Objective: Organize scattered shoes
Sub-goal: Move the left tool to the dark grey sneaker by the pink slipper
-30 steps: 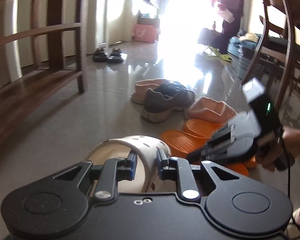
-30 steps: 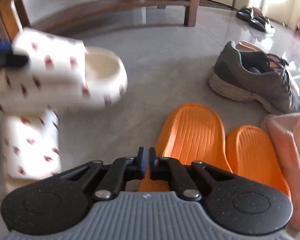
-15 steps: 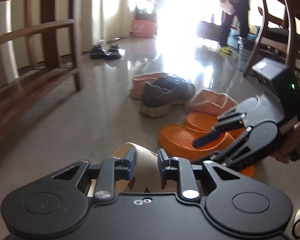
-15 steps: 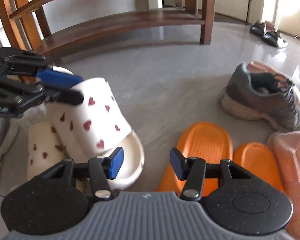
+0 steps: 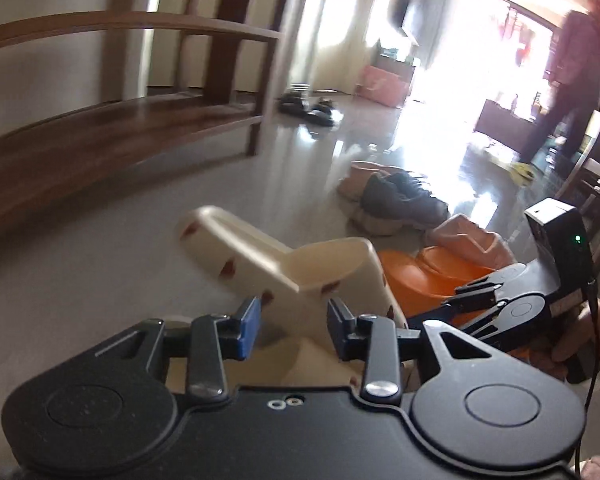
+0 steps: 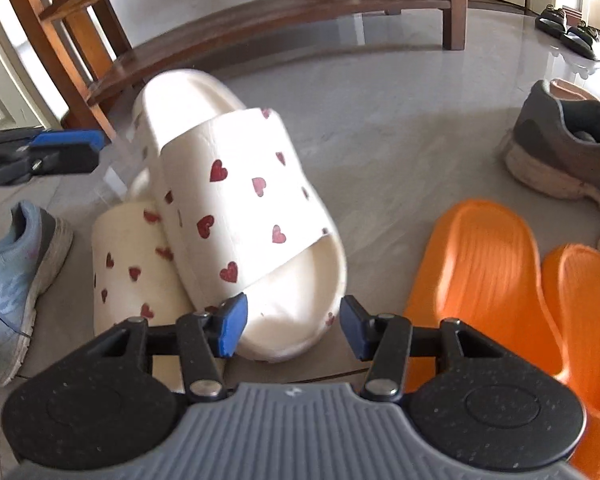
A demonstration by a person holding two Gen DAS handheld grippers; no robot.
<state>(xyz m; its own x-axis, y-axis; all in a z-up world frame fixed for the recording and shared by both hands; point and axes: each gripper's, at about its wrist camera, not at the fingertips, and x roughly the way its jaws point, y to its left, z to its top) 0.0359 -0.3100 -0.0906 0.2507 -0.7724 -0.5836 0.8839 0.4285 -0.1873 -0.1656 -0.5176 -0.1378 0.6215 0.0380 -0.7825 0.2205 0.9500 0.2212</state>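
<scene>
Your right gripper (image 6: 290,326) is spread open at the toe of the white foam slide with red hearts (image 6: 236,208), which leans on its twin (image 6: 132,268) at 8 o'clock. Your left gripper (image 5: 292,326) is open too. Orange ribbed slides (image 6: 480,264) lie at 3 o'clock on the grey tiled floor (image 6: 380,120).

Black hand-held gripper (image 6: 290,328) bodies, blue finger pads (image 6: 231,330), silver screws (image 6: 381,389), grey ribbed plate.

Both wrist cameras sat low and close over the floor (image 6: 380,128), looking forward along their tongs; both views shared the heart-print slipper (image 5: 300,268) (image 6: 240,200).
</scene>
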